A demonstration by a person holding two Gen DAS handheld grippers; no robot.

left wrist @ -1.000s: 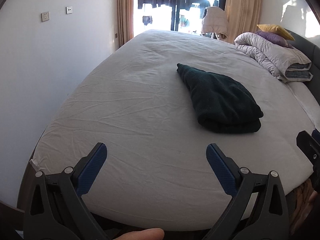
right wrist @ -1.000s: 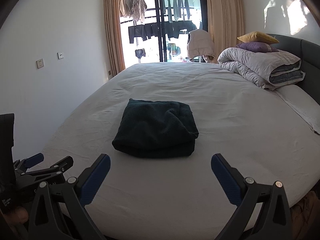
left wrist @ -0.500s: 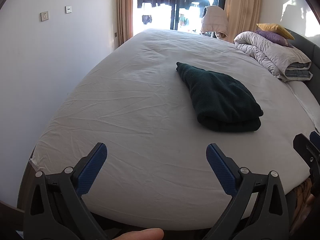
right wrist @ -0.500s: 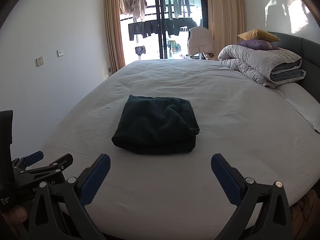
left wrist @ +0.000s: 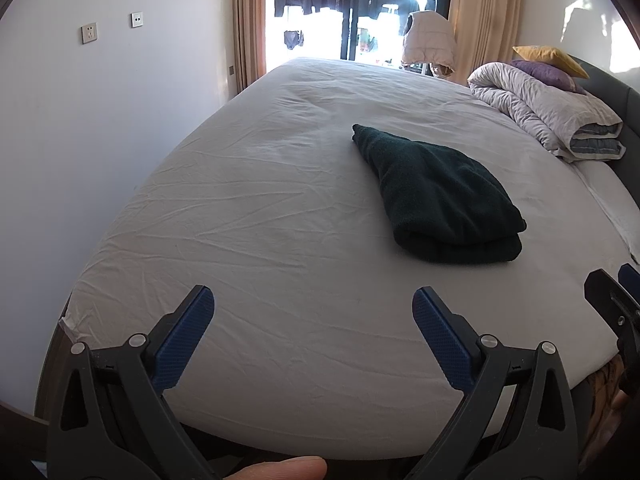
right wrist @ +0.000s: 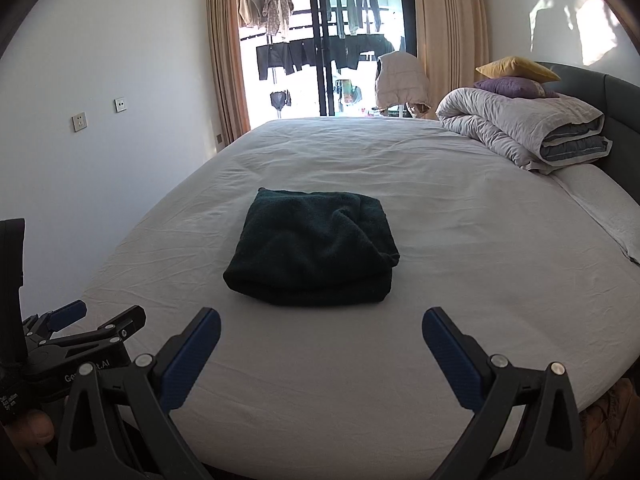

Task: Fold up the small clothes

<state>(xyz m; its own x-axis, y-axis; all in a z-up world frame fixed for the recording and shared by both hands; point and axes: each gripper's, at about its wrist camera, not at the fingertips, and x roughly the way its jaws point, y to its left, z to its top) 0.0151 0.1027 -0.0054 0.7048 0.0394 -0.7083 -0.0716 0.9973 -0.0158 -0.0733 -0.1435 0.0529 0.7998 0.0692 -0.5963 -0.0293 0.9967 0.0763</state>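
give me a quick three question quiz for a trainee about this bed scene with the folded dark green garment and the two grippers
1. True or false: the left gripper is clamped on the dark green garment.
2. Multiple choice: what sits on top of the rolled grey duvet? A) a laptop B) a purple pillow with a yellow pillow on it C) a basket
3. Fill in: the garment lies folded on the white ____.

Key
1. False: both the left and the right gripper are open and apart from the garment.
2. B
3. bed sheet
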